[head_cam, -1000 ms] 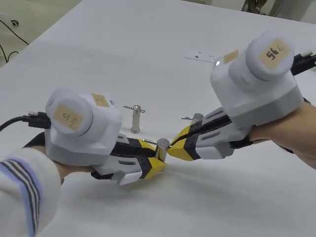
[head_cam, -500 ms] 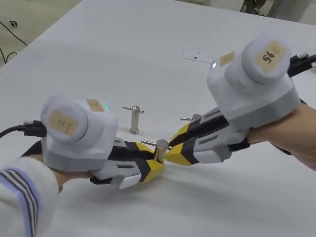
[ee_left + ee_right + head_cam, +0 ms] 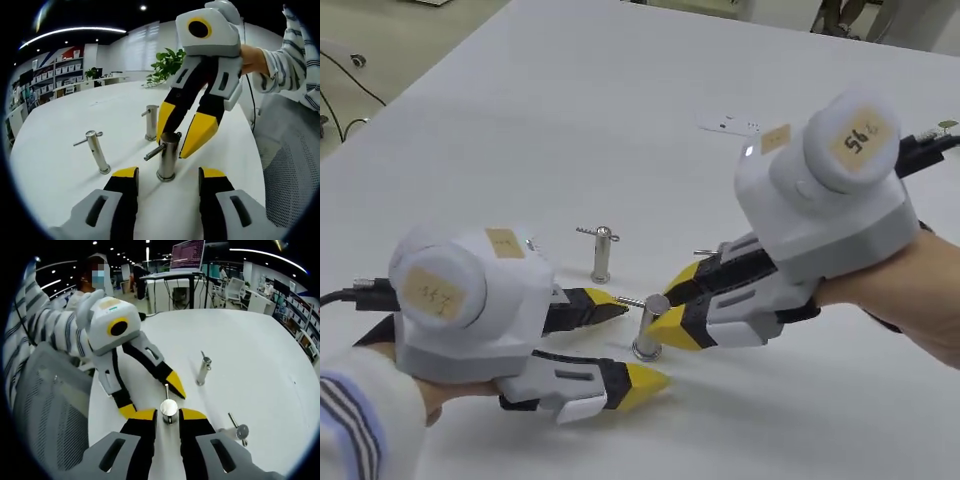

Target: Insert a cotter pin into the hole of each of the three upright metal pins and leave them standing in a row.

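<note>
The right gripper (image 3: 168, 416) is pinching the top of the nearest metal pin (image 3: 648, 328), which is standing on the white bench (image 3: 620, 120) toward the person's edge. The left gripper (image 3: 638, 345) is waiting beside its foot with jaws wide apart. A cotter pin (image 3: 152, 152) is poking out of its hole. Letting go slowly and straight up should stop the metal pin from tipping.

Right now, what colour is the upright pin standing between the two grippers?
Plain silver metal. The pin shows best in the left gripper view.
</note>
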A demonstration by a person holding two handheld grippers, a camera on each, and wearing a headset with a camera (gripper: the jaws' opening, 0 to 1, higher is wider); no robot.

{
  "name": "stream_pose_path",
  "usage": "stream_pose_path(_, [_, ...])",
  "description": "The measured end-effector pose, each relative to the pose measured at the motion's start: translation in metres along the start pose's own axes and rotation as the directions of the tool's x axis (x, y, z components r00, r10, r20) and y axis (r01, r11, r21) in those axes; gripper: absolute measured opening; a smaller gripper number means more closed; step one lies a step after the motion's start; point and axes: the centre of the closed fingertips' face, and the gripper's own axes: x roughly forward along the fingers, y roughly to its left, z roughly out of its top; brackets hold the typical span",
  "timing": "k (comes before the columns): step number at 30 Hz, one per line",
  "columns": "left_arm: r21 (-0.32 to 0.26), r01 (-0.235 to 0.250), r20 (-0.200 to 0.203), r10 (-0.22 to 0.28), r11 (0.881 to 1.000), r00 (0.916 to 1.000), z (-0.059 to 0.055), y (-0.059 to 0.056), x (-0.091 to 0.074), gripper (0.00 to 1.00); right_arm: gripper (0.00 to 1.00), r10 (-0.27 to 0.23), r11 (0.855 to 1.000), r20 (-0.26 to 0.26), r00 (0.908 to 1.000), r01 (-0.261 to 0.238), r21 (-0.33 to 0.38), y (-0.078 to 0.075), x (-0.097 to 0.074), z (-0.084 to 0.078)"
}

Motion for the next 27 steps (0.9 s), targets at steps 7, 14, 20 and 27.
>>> stream_pose_path(7, [-0.029, -0.002, 0.050, 0.004, 1.000, 0.9988, 0.004, -0.002, -0.010, 0.78, 0.18, 0.004, 1.000, 0.002, 1.0000, -0.004, -0.009, 0.000, 0.004, 0.003])
stream_pose_path(14, [-0.088, -0.006, 0.105, 0.015, 0.996, 0.9943, 0.013, -0.002, -0.016, 0.97, 0.17, 0.004, 1.000, -0.004, 1.0000, -0.004, -0.021, -0.001, 0.007, 0.002])
stream_pose_path(20, [-0.116, 0.012, 0.131, 0.004, 0.993, 0.9913, 0.021, -0.008, -0.016, 0.99, 0.16, 0.002, 0.999, -0.005, 1.0000, -0.002, -0.033, -0.002, 0.007, 0.002])
stream_pose_path(27, [-0.159, 0.003, 0.133, 0.018, 0.987, 0.9910, 0.019, -0.008, -0.019, 0.99, 0.14, -0.008, 0.999, -0.007, 0.9999, 0.008, -0.052, -0.004, 0.007, 0.001])
